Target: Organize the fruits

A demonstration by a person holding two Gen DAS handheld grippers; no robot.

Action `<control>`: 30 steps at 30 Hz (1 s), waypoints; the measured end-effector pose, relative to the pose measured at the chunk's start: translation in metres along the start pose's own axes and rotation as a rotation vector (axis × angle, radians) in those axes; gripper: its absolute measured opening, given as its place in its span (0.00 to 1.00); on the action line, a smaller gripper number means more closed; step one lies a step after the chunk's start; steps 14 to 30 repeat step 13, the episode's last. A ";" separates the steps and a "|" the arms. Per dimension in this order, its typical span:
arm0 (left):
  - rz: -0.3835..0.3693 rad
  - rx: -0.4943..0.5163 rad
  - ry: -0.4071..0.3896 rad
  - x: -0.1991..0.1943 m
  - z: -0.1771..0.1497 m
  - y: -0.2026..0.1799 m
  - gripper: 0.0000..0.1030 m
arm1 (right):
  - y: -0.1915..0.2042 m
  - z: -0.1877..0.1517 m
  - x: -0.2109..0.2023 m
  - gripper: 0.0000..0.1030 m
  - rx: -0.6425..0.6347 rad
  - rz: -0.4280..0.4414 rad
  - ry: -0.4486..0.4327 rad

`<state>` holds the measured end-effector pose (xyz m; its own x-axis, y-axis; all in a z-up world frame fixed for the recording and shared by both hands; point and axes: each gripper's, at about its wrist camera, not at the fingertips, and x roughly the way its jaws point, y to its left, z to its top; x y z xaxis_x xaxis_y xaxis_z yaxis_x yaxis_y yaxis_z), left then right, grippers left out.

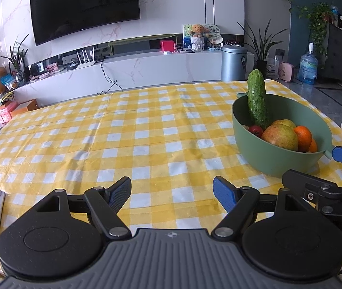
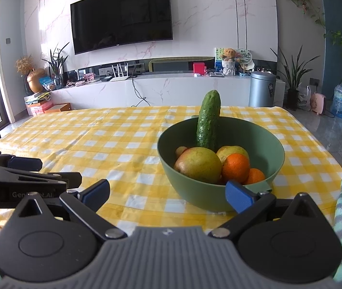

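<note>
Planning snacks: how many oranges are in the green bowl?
2: one orange beside the big mango, a smaller orange low by the near rim of the bowl. More may be hidden underneath.

A green bowl (image 2: 262, 144) sits right of centre in the frame on the checked desk (image 2: 113, 149). A bumpy cucumber (image 2: 208, 120) stands nearly upright against its back wall. In front lie two yellow-green mangoes (image 2: 198, 163), two oranges (image 2: 235, 167) and a small red fruit (image 1: 255, 130).
</note>
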<state>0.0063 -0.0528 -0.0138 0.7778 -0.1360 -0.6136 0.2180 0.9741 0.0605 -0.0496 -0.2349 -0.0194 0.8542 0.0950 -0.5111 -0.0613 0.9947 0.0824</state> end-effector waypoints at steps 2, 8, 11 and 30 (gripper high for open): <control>0.002 0.001 -0.001 0.000 0.000 0.000 0.88 | 0.000 0.000 0.000 0.96 0.000 0.001 0.002; 0.001 0.001 -0.010 -0.001 0.000 0.001 0.88 | -0.001 0.001 0.001 0.96 0.002 0.005 0.009; -0.001 0.002 -0.021 -0.003 0.000 0.002 0.88 | -0.001 0.000 0.002 0.96 -0.001 0.006 0.014; 0.004 0.009 -0.031 -0.006 0.001 0.001 0.88 | -0.001 0.000 0.002 0.96 -0.003 0.005 0.015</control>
